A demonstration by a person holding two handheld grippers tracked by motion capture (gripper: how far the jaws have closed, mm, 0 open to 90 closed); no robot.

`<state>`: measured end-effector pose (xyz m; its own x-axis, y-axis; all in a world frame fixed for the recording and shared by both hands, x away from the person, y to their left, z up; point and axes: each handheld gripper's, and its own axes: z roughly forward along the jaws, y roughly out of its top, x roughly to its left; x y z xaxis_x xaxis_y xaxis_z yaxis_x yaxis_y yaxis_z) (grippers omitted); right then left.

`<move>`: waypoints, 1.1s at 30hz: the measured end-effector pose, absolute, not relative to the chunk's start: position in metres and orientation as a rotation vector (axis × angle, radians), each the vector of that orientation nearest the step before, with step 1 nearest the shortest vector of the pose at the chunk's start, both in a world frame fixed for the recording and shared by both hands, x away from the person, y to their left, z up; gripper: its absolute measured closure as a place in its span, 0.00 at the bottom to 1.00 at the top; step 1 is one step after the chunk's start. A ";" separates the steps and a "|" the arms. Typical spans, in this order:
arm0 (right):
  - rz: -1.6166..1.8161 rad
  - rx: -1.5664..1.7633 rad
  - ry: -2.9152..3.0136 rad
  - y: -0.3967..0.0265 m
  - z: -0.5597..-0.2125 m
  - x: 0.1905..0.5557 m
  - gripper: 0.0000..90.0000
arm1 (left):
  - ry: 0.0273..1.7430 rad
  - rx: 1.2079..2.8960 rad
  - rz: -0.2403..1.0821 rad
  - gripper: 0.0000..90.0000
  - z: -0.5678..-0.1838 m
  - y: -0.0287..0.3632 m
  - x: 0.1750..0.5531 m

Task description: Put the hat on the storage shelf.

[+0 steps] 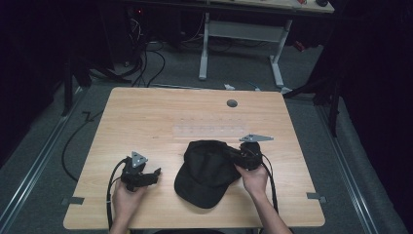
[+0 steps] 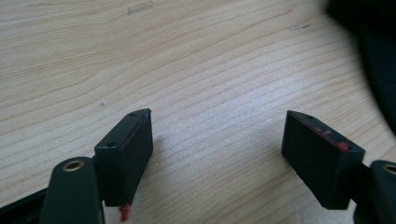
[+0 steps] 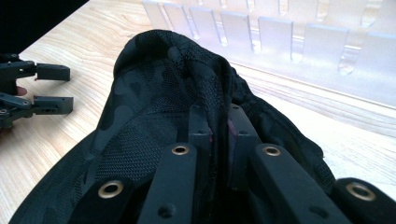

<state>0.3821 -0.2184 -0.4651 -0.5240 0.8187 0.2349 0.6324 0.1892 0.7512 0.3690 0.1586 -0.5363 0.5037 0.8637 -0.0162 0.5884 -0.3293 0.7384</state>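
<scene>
Right gripper (image 3: 217, 126) is sitting nearest, jaws pinched shut on a fold of black cap (image 3: 163, 93) fabric at the crown's right side. Cap is lying mid-table toward the near edge in the high view, brim pointing at the person, crown away, long axis running near-to-far. Left gripper (image 2: 217, 149) is hovering low over bare wood with jaws gaping wide, nothing between them; cap edge is showing dark at that view's right, so the cap is lying to its right, near but apart. Right hand is plainly the one on the cap. Beyond the crown a clear slotted rack (image 3: 280, 37) is lying across the table (image 1: 146, 112), possibly touching the cap, hard to tell. Likely next: lifting by the pinched fold.
</scene>
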 end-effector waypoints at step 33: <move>1.352 1.226 2.192 -0.246 -0.425 0.340 0.92 | 0.999 2.036 0.273 0.33 -0.512 0.141 0.359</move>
